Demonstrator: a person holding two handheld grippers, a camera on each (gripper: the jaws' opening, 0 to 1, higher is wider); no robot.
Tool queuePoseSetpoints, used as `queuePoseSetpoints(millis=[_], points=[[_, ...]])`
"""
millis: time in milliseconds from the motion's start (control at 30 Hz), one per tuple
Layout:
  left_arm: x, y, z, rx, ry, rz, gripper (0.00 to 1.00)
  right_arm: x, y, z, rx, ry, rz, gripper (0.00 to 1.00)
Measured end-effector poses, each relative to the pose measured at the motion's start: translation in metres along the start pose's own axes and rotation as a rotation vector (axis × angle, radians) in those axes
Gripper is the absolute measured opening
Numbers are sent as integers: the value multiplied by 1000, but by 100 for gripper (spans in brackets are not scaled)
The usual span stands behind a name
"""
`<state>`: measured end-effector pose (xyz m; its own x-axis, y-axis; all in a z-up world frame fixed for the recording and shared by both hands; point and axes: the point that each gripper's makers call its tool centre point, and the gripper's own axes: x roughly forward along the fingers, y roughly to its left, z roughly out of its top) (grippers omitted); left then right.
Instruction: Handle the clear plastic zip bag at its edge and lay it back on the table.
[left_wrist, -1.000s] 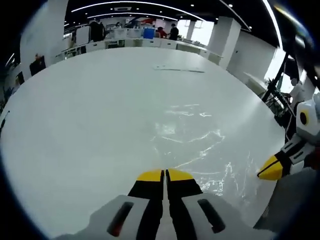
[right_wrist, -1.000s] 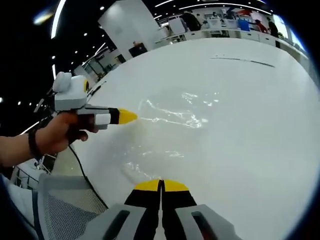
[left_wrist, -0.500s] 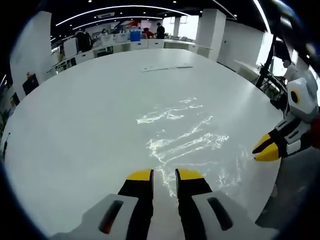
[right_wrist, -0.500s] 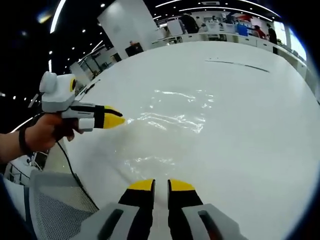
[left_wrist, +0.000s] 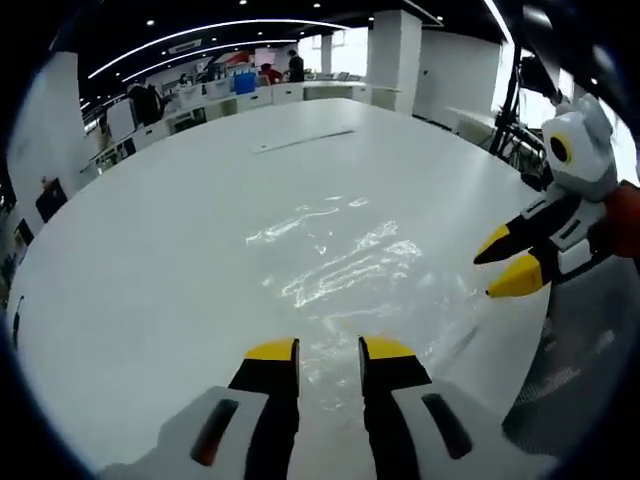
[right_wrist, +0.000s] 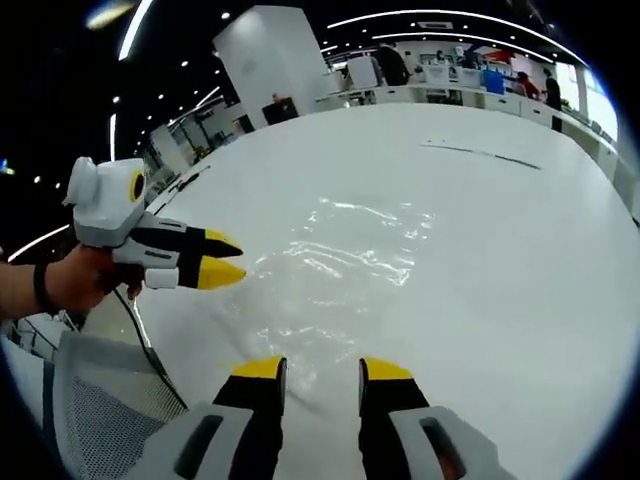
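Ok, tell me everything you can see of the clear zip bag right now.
The clear plastic zip bag lies flat on the white table, close to its near edge. It is thin, see-through film, wrinkled, and shows mostly by glints of the ceiling lights. Nothing looks to be inside. The left gripper and the right gripper are both open and hold nothing; neither seems to touch the bag. Its zip strip cannot be made out.

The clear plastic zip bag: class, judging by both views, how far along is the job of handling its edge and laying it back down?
Done: the clear plastic zip bag lies flat on the white table. In hand: nothing; the left gripper and right gripper are open, jaws apart, near its edge. Left: seemingly nothing but drawing the grippers away.
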<state>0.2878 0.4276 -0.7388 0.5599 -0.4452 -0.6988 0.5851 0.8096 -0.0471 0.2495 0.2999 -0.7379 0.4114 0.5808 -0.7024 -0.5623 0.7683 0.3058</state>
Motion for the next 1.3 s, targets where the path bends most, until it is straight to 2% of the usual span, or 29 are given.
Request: queuePoseSetpoints(millis=[133,200,367,500,667,833,967,1100,1300], points=[[-8,-11,-3,16,-8,-14,27,-8,-4,0,-9,-23,-14,36],[-5,-9,-2,78,-21,9,30,-9,-5,-1,-6,-33,-19,36],[-14,-21,-5,47,-43,-22,37,-16,-6,-1,11,-71,-12,42],[-21,-33,-6,46,-64,-49,42,-21,-5,-3,-5,-90,3,52],[-30,-31,-11,49,-84,-50,45,-27,1,-8,-22,-100,20,57],[-41,-30,-13,18,-99,-56,49,-34,0,-13,-24,-115,15,59],[-50,-30,-21,29,-92,-54,49,-38,1,-19,-18,-119,23,61],[-57,-29,-27,4,-93,-54,51,-46,-2,-23,-16,-120,25,62],[-64,-39,-29,-8,-113,-82,55,-58,-5,-23,4,-150,20,64]])
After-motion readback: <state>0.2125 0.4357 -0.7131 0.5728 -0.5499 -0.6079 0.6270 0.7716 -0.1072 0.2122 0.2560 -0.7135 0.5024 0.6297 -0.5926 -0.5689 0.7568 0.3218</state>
